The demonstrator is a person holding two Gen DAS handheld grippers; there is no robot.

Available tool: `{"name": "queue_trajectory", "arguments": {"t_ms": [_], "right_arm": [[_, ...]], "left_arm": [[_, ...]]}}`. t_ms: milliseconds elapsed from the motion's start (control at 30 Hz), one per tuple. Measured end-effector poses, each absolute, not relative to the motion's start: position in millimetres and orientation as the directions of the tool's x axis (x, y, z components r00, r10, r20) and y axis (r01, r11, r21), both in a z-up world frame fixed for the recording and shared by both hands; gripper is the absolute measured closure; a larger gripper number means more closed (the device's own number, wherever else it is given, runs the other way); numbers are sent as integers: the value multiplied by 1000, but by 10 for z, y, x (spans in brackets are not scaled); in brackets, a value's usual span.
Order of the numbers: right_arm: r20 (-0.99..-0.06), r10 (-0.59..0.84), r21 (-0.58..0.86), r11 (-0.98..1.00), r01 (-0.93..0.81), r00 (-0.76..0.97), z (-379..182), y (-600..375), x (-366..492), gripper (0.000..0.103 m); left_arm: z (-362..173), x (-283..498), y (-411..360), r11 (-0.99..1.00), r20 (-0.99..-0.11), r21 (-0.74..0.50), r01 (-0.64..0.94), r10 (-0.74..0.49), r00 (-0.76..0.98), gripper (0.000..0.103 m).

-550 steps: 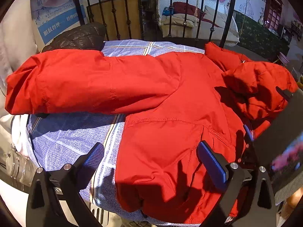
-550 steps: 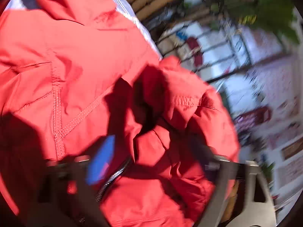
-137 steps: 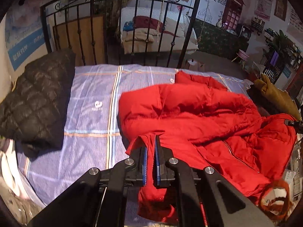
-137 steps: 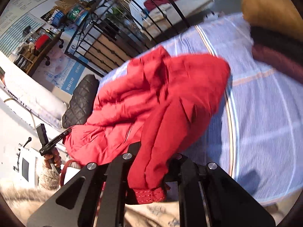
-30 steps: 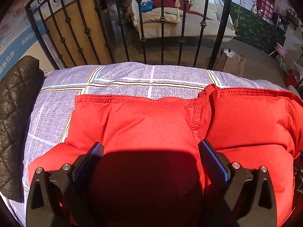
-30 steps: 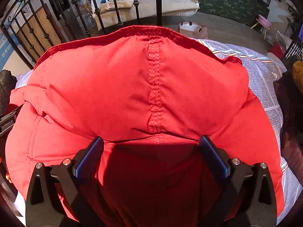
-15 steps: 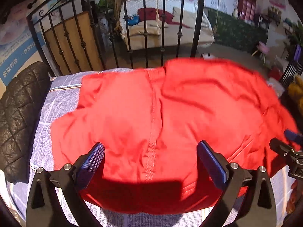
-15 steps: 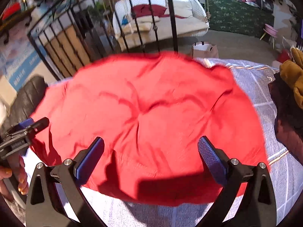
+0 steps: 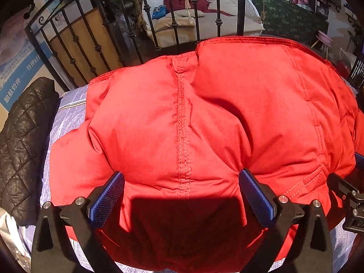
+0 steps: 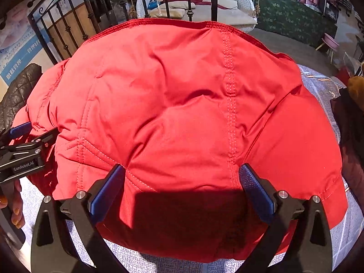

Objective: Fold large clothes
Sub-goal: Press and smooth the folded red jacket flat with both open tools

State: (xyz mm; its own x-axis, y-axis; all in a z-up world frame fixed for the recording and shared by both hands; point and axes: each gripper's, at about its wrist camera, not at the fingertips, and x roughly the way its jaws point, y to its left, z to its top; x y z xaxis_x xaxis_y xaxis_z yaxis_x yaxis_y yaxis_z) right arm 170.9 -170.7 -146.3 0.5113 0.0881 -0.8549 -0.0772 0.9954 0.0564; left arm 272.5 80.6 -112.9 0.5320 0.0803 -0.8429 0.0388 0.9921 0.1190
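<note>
Left wrist view: a puffy red jacket (image 9: 204, 122) lies folded into a rounded bundle on a bed covered with a pale blue plaid sheet (image 9: 68, 104), and the jacket fills most of the picture. The left claw (image 9: 182, 195) sits low over the near edge of the jacket with its two blue-padded fingers (image 9: 107, 199) spread wide apart, gripping nothing; its shadow falls on the fabric between them. A stitched seam runs up the middle of the jacket, away from the camera. To the left, a black quilted garment (image 9: 25, 136) rests on the sheet, just beside the jacket. Behind the bed stands a black wrought-iron railing (image 9: 91, 43), and past it a white wicker swing seat (image 9: 204, 11) with cushions. At the right edge, part of the other tool shows beside the jacket. Right wrist view: the same red jacket (image 10: 182, 113) is seen from the person's other side, again covering most of the sheet (image 10: 323, 86). The right claw (image 10: 182, 188) is likewise held wide apart above the near hem, holding nothing. At the left edge the left claw (image 10: 29, 129) appears from the side, touching the jacket's edge, with a hand (image 10: 13, 204) below it. A dark pile of other clothes (image 10: 350, 122) lies at the far right of the bed, near the jacket.
</note>
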Motion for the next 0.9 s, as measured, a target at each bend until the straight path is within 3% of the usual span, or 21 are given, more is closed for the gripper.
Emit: {"name": "queue_trajectory", "arguments": {"t_ms": [500,700,900], "right_arm": [[-915,55,44,998,-37,400,-1520,-1619,2037,4],[-958,43,36,999,-29,282,-1585,-1582,2232,4],[-975,6,6,1000,-3,220,-1605,-1522,2354,4]], "left_arm": [[-1168,2935,782,990,-922,140,20,123,366,4],[-1252,3073,830,994,-963,96,44,81,257,4],[-1254,3031,821,994,-956,94,57,74,285,4]]}}
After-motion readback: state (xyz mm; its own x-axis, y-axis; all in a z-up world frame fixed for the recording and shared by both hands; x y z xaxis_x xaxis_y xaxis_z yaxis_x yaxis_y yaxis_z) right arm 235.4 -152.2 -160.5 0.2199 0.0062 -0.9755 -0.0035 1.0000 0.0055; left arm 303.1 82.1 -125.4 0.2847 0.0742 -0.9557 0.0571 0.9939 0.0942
